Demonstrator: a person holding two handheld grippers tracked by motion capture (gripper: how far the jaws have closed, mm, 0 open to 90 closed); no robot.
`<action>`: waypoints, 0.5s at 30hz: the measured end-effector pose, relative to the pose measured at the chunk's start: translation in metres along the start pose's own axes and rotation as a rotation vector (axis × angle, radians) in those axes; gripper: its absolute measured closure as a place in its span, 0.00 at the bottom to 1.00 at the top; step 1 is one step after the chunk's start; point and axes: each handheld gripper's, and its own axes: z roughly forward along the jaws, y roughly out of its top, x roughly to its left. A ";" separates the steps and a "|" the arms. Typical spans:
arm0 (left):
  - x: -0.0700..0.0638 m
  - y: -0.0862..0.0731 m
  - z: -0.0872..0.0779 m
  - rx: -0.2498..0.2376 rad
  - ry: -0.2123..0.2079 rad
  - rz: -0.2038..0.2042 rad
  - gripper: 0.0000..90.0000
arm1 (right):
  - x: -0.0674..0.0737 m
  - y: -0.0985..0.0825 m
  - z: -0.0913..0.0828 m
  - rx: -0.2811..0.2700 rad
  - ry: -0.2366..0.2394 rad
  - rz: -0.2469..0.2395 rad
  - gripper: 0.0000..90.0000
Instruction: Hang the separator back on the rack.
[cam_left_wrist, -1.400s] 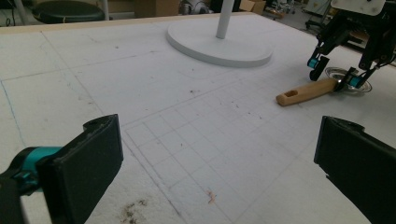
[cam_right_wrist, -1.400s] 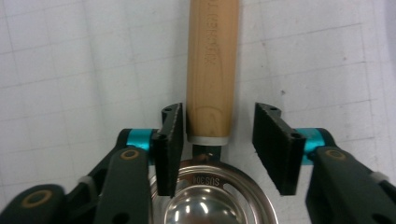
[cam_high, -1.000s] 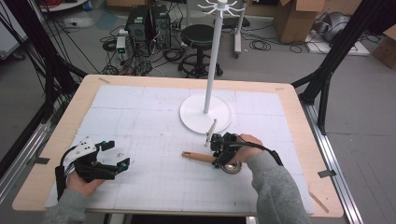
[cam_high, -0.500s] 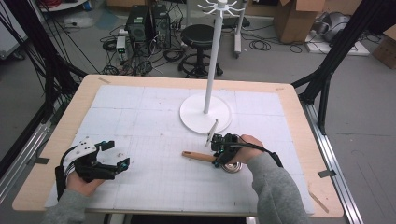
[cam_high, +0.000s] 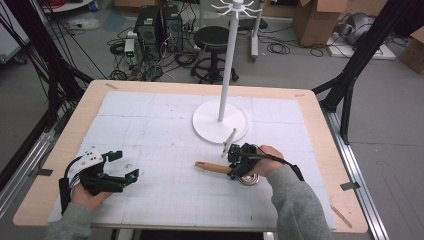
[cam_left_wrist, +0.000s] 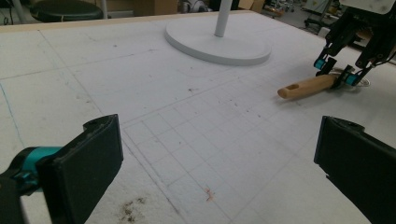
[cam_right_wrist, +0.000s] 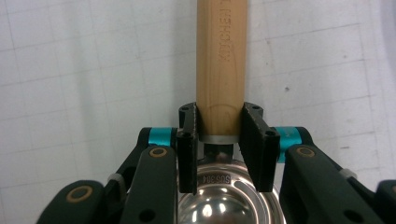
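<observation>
a: what's in hand?
b: the grasp. right gripper (cam_right_wrist: 219, 140) has just closed its jaws on the ladle's wooden handle (cam_right_wrist: 220, 60), lying on the table mat (cam_high: 165, 125).
a: the left gripper (cam_left_wrist: 210, 168)?
b: wide open, idle.
a: next?
b: probably lift, toward the white hook stand (cam_high: 220, 121).

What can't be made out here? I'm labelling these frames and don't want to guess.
- Metal bowl of the wooden-handled utensil: the right tongs, shut on the handle, and the right gripper view's bottom edge cut it off; in the high view the right hand covers most of it.
- Handle lettering: cut off by the top edge there.
- White stand: its hooks are cropped at the high view's top.
</observation>
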 end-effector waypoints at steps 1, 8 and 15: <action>0.000 0.000 0.000 0.000 0.000 0.000 0.02 | 0.000 -0.001 -0.001 -0.002 -0.005 0.003 0.77; 0.000 0.000 0.000 0.001 0.000 0.000 0.02 | 0.001 -0.004 -0.010 -0.039 -0.027 0.002 0.77; 0.000 0.000 0.000 0.000 0.000 -0.001 0.02 | 0.001 -0.010 -0.020 -0.080 -0.038 0.007 0.77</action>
